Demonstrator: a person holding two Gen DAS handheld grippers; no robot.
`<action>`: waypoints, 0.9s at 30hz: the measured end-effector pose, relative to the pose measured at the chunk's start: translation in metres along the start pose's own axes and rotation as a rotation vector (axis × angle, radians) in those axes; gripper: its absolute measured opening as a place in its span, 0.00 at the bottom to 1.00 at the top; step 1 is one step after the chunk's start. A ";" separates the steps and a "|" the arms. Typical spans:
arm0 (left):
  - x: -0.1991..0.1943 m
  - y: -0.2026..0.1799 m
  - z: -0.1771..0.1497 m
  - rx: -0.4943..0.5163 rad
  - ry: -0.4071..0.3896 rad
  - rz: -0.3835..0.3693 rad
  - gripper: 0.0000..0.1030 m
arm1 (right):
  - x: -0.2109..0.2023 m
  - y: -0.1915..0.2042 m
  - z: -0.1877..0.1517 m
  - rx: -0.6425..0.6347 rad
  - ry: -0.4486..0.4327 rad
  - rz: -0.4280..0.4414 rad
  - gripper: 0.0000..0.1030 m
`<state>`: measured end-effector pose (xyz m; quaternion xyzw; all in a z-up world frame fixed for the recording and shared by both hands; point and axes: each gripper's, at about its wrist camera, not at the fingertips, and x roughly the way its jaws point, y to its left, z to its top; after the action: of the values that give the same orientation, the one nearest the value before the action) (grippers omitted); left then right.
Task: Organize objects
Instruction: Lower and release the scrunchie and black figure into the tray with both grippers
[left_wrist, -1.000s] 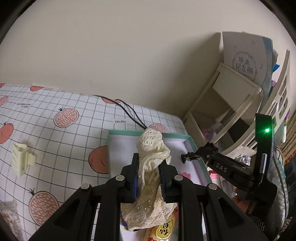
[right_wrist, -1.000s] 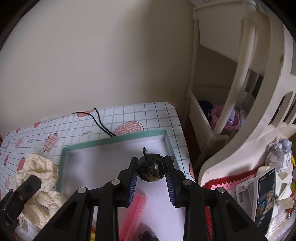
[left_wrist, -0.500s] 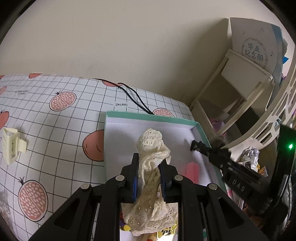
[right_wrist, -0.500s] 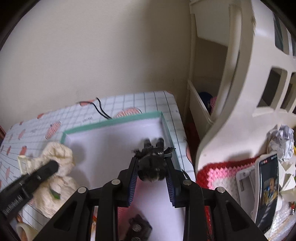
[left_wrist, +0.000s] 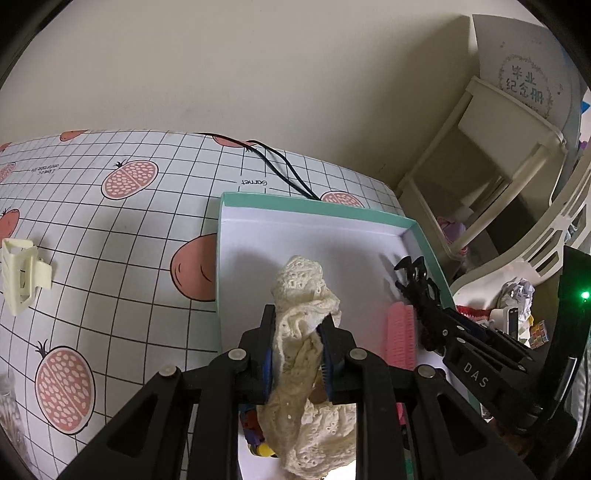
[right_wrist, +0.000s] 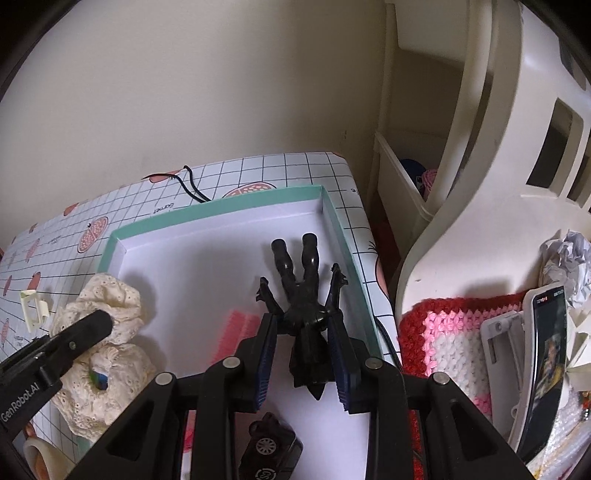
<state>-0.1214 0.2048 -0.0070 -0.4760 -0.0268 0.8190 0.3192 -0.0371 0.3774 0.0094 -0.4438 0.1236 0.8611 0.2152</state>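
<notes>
Pomegranate-print tablecloth (left_wrist: 110, 236) beneath the teal-rimmed box (left_wrist: 314, 208): your left gripper (left_wrist: 297, 345) clamps the lace cloth (left_wrist: 306, 332) over it; your right gripper (right_wrist: 304, 332) grips the black figure (right_wrist: 304, 291) inside. Next, release both there.

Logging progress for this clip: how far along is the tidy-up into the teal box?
Done: a pink comb and a toy car lie in the teal box. In hand: the left gripper grips a cream lace cloth; the right gripper holds a black figure over the box. Left: the cream hair clip on the mat.
</notes>
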 end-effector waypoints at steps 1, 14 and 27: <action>-0.002 0.000 0.001 0.000 -0.001 -0.002 0.21 | 0.000 0.001 0.001 -0.004 0.000 0.000 0.30; -0.023 0.010 0.012 0.002 -0.018 0.000 0.40 | -0.014 0.016 0.009 -0.031 -0.013 -0.006 0.30; -0.034 0.034 0.020 -0.023 -0.028 0.092 0.63 | -0.016 0.041 0.008 -0.068 -0.002 0.004 0.42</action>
<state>-0.1424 0.1645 0.0177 -0.4688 -0.0188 0.8391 0.2752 -0.0545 0.3402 0.0279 -0.4498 0.0951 0.8656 0.1983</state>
